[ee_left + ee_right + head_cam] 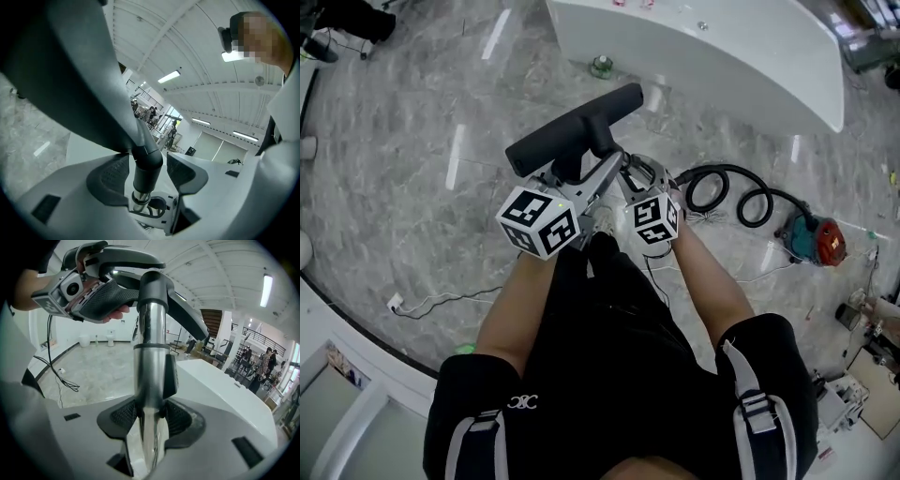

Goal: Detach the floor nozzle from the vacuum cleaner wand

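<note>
The black floor nozzle (572, 131) is lifted off the floor, its bar slanting across the upper middle of the head view. In the left gripper view its dark neck (147, 161) stands between the jaws of my left gripper (147, 174). The pads sit a little off it on both sides, so this gripper (577, 180) is open. The silver wand (150, 357) runs up between the pads of my right gripper (150, 416), which is shut on it just below the neck's dark collar (152, 284). In the head view the right gripper (628, 178) sits close beside the left one.
A red and teal vacuum body (814, 239) lies on the marble floor at right, with its black hose (741, 192) coiled towards me. A white curved counter (722, 47) stands behind the nozzle. A thin cable (441, 300) trails at left. People stand far off in both gripper views.
</note>
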Demonstrator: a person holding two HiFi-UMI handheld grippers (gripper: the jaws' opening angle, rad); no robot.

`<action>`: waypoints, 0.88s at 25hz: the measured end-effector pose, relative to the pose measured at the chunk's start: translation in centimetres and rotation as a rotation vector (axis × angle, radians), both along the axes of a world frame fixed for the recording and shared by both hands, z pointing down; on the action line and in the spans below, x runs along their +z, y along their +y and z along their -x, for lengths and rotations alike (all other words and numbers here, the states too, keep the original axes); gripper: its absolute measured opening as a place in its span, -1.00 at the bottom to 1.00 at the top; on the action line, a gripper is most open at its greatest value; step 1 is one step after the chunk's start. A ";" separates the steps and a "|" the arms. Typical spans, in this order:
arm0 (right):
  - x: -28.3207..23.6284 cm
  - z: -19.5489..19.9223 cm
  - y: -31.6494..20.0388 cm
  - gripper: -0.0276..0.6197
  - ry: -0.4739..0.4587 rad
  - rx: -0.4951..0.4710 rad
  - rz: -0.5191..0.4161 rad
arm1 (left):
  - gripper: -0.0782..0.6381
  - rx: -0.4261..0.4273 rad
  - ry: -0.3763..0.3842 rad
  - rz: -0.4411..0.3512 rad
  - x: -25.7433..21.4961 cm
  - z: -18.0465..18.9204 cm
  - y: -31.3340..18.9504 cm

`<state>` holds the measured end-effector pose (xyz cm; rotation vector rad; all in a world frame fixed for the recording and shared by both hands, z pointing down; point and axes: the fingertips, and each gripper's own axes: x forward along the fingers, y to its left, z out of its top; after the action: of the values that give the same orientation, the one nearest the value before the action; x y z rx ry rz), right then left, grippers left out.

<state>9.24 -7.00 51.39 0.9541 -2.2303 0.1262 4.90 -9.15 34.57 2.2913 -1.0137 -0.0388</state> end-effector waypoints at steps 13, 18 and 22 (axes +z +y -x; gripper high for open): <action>-3.8 -1.3 1.0 -0.36 -0.029 0.057 -0.022 | -0.16 -0.003 -0.038 -0.081 -3.0 -3.4 -0.4; -4.5 -1.4 1.1 -0.36 -0.033 0.064 -0.029 | -0.23 -0.066 -0.052 -0.066 -3.6 -3.4 -0.3; -4.8 -0.6 1.2 -0.36 -0.042 0.083 -0.025 | -0.25 -0.182 -0.082 -0.040 -3.7 -2.3 -0.8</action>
<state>9.84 -5.82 46.58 1.0671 -2.2359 0.1576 7.17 -9.95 30.85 2.2458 -1.2717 -0.0410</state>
